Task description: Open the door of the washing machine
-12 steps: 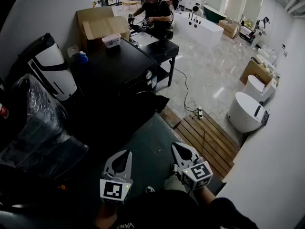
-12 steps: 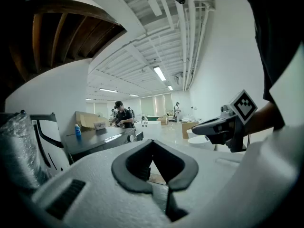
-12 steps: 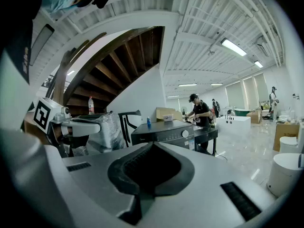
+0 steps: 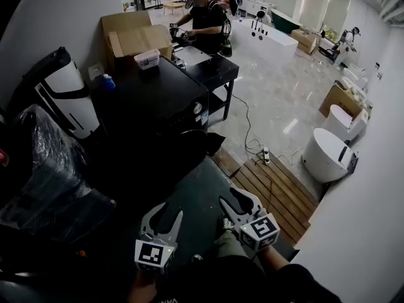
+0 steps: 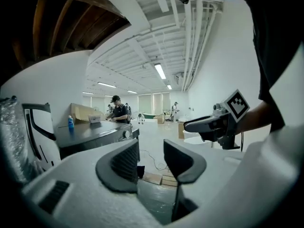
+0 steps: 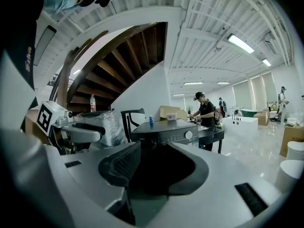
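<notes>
The black washing machine (image 4: 158, 96) stands ahead, with its silver knob (image 4: 197, 108) on the front panel and its dark front below; I cannot make out the door's outline. My left gripper (image 4: 165, 212) and right gripper (image 4: 238, 199) hover side by side over the dark floor mat, well short of the machine. Both are open with nothing between the jaws. In the left gripper view the left gripper (image 5: 151, 156) points towards the machine (image 5: 95, 134), with the right gripper (image 5: 213, 125) beside it. In the right gripper view the right gripper (image 6: 156, 167) faces the machine's front (image 6: 166, 129).
A plastic-wrapped bulky item (image 4: 44, 169) and a white-and-black appliance (image 4: 63, 93) stand at the left. A blue bottle (image 4: 108, 81) and a small box (image 4: 147, 58) sit on the machine. A person (image 4: 205, 17) works at a black table (image 4: 211, 68) behind. Wooden slats (image 4: 278, 188) and a power strip (image 4: 265, 156) lie at the right.
The left gripper's jaws look a little wider apart than before. Both grippers have barely shifted, and the head view has tipped slightly.
</notes>
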The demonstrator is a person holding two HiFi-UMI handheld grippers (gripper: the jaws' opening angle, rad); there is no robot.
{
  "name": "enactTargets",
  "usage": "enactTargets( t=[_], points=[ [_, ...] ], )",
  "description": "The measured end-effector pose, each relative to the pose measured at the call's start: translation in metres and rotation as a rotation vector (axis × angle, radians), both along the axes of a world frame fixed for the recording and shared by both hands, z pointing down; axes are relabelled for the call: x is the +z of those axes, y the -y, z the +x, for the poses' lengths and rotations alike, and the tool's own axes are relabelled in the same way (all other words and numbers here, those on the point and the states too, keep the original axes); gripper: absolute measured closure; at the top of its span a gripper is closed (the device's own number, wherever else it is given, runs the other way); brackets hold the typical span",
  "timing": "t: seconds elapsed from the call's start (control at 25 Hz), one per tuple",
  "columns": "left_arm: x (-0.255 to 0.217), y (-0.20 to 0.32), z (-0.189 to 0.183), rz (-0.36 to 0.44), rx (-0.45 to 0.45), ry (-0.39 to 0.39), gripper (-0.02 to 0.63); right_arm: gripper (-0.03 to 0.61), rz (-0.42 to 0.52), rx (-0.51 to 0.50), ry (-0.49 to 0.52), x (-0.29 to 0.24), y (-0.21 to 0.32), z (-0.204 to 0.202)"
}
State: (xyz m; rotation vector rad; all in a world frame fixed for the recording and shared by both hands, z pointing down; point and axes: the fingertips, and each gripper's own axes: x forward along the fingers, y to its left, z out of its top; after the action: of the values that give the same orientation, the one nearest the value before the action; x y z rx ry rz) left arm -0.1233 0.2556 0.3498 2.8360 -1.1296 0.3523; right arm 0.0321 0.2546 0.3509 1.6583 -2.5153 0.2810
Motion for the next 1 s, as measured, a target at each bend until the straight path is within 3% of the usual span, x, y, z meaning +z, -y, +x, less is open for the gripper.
enactTargets(
  t=[0.04, 0.08, 0.48, 0.84, 1.0],
  points=[
    [0.005, 0.007, 0.004, -0.012, -0.006, 0.002, 0.429, 0.395, -0.012, -0.013, -0.01, 0.002, 0.008, 0.003],
    [0.01, 0.016, 0.008, -0.02, -0.012, 0.005, 0.425, 0.393, -0.02, -0.027, -0.017, 0.003, 0.017, 0.007],
    [0.03, 0.108, 0.059, -0.044, -0.14, 0.035, 0.417, 0.36, -0.076, -0.166, -0.057, 0.02, 0.119, 0.064],
    [0.049, 0.174, 0.094, -0.089, -0.315, 0.117, 0.413, 0.353, -0.131, -0.306, -0.108, 0.05, 0.199, 0.117],
    [0.058, 0.194, 0.105, -0.116, -0.352, 0.161, 0.413, 0.353, -0.144, -0.338, -0.129, 0.06, 0.228, 0.131]
  ],
)
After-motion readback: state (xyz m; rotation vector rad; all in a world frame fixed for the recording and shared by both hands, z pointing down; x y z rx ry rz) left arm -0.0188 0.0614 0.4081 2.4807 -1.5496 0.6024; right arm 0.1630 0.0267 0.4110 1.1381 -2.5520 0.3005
